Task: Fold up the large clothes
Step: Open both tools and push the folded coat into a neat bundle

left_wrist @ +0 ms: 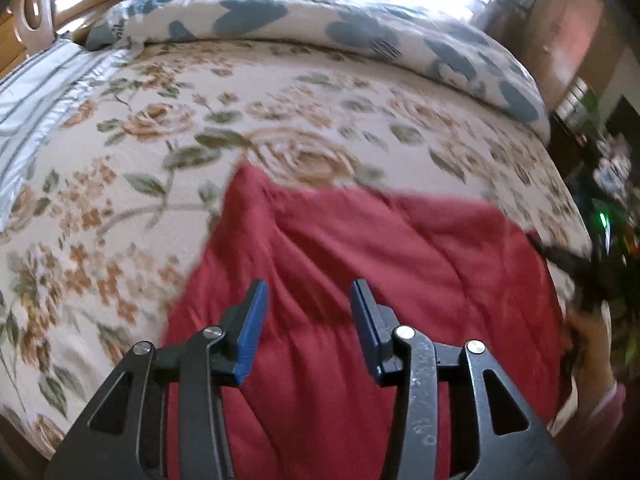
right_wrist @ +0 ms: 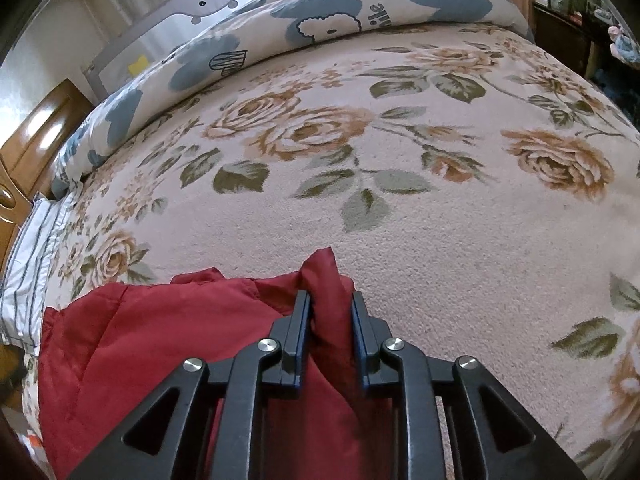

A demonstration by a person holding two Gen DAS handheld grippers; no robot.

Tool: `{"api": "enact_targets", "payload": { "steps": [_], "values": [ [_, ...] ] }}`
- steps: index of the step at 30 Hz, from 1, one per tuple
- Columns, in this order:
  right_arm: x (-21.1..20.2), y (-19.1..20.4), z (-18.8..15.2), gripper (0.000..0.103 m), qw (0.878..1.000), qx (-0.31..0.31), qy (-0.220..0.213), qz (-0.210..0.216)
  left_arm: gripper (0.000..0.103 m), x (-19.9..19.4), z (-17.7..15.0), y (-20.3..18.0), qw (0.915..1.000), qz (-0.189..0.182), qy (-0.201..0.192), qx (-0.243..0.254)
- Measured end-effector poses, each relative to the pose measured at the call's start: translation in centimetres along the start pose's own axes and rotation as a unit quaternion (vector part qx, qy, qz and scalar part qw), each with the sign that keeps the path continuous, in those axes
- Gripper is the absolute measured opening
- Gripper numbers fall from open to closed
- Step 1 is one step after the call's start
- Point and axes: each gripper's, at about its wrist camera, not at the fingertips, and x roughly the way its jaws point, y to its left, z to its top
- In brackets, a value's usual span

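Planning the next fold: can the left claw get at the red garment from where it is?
Probably yes. The left claw is open right over the red garment, with nothing between them. The right claw already pinches a bunched corner, well apart on the floral blanket.

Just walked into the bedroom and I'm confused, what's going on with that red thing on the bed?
A person with a handheld gripper in each hand is folding a red garment spread on a bed with a floral blanket. The right gripper is shut on a bunched edge of the fabric. The left gripper is open above the garment, gripping nothing. A blue-patterned duvet lies rolled along the far side.
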Motion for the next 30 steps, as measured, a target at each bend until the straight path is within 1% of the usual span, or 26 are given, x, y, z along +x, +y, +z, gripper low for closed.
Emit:
{"api": "enact_targets", "payload": {
  "steps": [1, 2, 3, 4, 6, 8, 9, 10, 12, 14, 15, 17, 19, 21, 26, 30],
  "values": [
    [-0.1, 0.0, 0.0, 0.021, 1.000, 0.001, 0.001, 0.001, 0.041, 0.1, -1.0, -0.5, 0.9999, -0.007, 0.007, 0.005],
    [-0.3, 0.0, 0.0, 0.021, 1.000, 0.001, 0.000, 0.001, 0.041, 0.4, -1.7, -0.8, 0.9998, -0.007, 0.014, 0.010],
    [-0.8, 0.0, 0.0, 0.024, 1.000, 0.002, -0.004, 0.000, 0.041, 0.8, -2.2, -1.1, 0.9997, -0.003, 0.022, 0.013],
    [-1.4, 0.0, 0.1, 0.025, 1.000, 0.004, -0.011, 0.000, 0.042, 1.3, -2.6, -1.2, 0.9995, 0.001, 0.027, 0.014],
    [-3.7, 0.3, -0.2, 0.025, 0.999, -0.002, -0.039, -0.002, 0.043, 2.3, -3.3, -1.2, 0.9991, 0.008, 0.039, 0.015],
    [-5.5, 0.6, -0.5, 0.031, 0.998, -0.012, -0.059, -0.003, 0.044, 2.8, -3.5, -1.2, 0.9991, 0.009, 0.038, 0.014],
    [-6.7, 1.0, -1.1, 0.038, 0.998, -0.020, -0.067, 0.005, 0.044, 2.8, -3.6, -1.2, 0.9992, 0.009, 0.037, 0.014],
    [-7.1, 1.2, -1.4, 0.042, 0.997, -0.026, -0.067, 0.011, 0.044, 3.0, -3.6, -1.3, 0.9992, 0.010, 0.037, 0.015],
    [-7.6, 2.4, -3.0, 0.042, 0.997, -0.057, -0.044, 0.037, 0.044, 3.3, -3.6, -1.3, 0.9991, 0.013, 0.037, 0.016],
    [-7.5, 3.6, -5.0, 0.042, 0.995, -0.087, -0.017, 0.049, 0.044, 3.6, -3.7, -1.4, 0.9990, 0.014, 0.038, 0.019],
    [-7.3, 4.1, -6.4, 0.041, 0.993, -0.104, -0.003, 0.049, 0.044, 3.6, -3.7, -1.3, 0.9990, 0.014, 0.038, 0.019],
    [-7.2, 4.5, -8.7, 0.040, 0.992, -0.123, 0.012, 0.037, 0.044, 3.7, -3.8, -1.2, 0.9991, 0.010, 0.037, 0.018],
    [-7.7, 4.0, -10.7, 0.040, 0.992, -0.124, 0.010, 0.031, 0.044, 3.7, -4.0, -1.1, 0.9992, 0.006, 0.035, 0.018],
    [-8.6, 3.1, -12.4, 0.041, 0.994, -0.105, 0.010, 0.034, 0.044, 3.7, -4.2, -1.2, 0.9993, 0.007, 0.032, 0.020],
    [-10.8, 1.9, -15.1, 0.041, 0.996, -0.080, 0.000, 0.026, 0.044, 3.8, -4.4, -1.4, 0.9991, 0.015, 0.028, 0.028],
    [-12.3, 2.4, -17.2, 0.041, 0.996, -0.089, -0.011, 0.006, 0.044, 3.6, -4.4, -1.6, 0.9990, 0.018, 0.029, 0.029]
  ]
}}
